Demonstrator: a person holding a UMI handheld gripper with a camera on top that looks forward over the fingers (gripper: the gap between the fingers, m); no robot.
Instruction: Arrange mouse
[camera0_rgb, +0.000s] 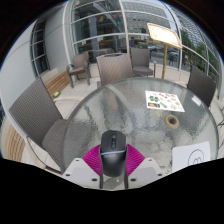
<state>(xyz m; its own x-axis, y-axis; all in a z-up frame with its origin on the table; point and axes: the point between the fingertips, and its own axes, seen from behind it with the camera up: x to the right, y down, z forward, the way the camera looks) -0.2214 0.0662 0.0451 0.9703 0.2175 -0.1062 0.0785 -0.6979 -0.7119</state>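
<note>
Gripper view, looking forward along my two fingers over a round glass table (120, 105). The mouse (113, 153), dark grey with a scroll wheel near its far end, sits between the fingers of my gripper (113, 163), its length running straight ahead and its nose pointing away from me toward the table's middle. The magenta pads (94, 159) flank it left and right and appear to meet its sides with no gap that I can make out, so I read the jaws as narrowed and closed on the mouse. Its near end is cut off by the gripper body below, and I cannot tell whether its underside rests on the glass or is lifted clear of it.

Beyond the mouse, well apart from it and to the right, a card with coloured stickers (160, 99) lies flat on the glass; its markings are too small for me to read. Nearer me on the right, a white sheet bearing a drawn circle (196, 157) lies at the table's rim, partly cut off. A small pale round object (172, 121) lies between the card and the sheet; I cannot identify it.

Grey chairs (47, 112) stand around the table, one close on my left and others (113, 68) on the far side. Through the glass top, the floor and table base show only as blurred shapes.
</note>
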